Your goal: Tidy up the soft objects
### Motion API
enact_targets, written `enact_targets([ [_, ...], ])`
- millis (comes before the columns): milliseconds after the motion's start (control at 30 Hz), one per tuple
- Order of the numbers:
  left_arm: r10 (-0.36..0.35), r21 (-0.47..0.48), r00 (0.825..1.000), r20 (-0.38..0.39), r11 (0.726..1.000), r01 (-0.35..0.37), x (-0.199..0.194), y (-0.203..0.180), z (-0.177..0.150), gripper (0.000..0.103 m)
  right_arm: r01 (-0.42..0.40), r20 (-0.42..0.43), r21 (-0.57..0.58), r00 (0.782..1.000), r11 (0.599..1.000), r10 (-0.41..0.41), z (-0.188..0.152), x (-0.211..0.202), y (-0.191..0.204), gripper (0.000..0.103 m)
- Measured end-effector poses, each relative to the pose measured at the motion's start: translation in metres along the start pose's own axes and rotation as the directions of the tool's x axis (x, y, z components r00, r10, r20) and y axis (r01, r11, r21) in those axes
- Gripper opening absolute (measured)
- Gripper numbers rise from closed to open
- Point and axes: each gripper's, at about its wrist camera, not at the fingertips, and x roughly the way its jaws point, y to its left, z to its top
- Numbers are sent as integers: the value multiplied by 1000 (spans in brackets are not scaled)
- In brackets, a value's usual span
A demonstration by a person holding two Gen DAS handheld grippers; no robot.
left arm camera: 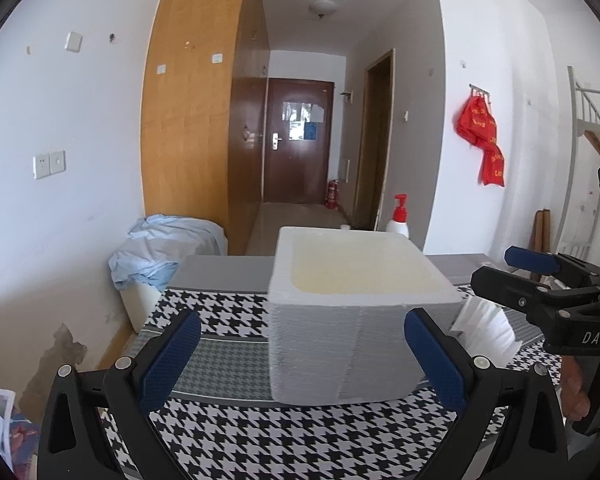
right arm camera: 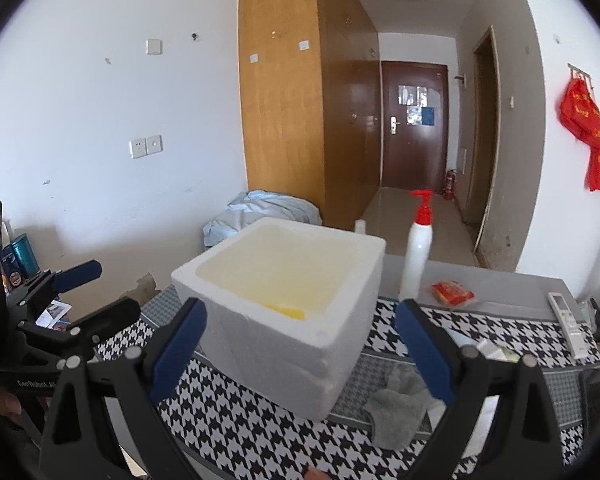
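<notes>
A white foam box [left arm camera: 340,320] stands open on the houndstooth tablecloth [left arm camera: 260,440]; it also shows in the right wrist view [right arm camera: 284,320], with something yellow [right arm camera: 288,312] inside at the bottom. A grey soft cloth [right arm camera: 400,404] lies crumpled on the table right of the box. A white fluffy object [left arm camera: 486,328] lies right of the box in the left wrist view. My left gripper [left arm camera: 300,364] is open and empty in front of the box. My right gripper [right arm camera: 300,348] is open and empty, just before the box, and also shows from the side [left arm camera: 516,276].
A white pump bottle with a red top [right arm camera: 418,248] stands behind the box. A red snack packet [right arm camera: 452,292] and a white remote [right arm camera: 566,318] lie at the back right. A blue cloth heap [left arm camera: 164,248] sits on a bin left of the table.
</notes>
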Motion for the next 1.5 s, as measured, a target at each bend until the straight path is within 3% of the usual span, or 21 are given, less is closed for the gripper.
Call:
enact_targets([
  [900,-86,53,996,17,995,85,-1,-45,-27,102,79,25,47,996,996,-80,-54,-36,-29,97],
  [1500,-171,52,985,-24,984,172,18,-78,-46,102,123,11,110,992,986,-125,-84,-44,-62,97],
])
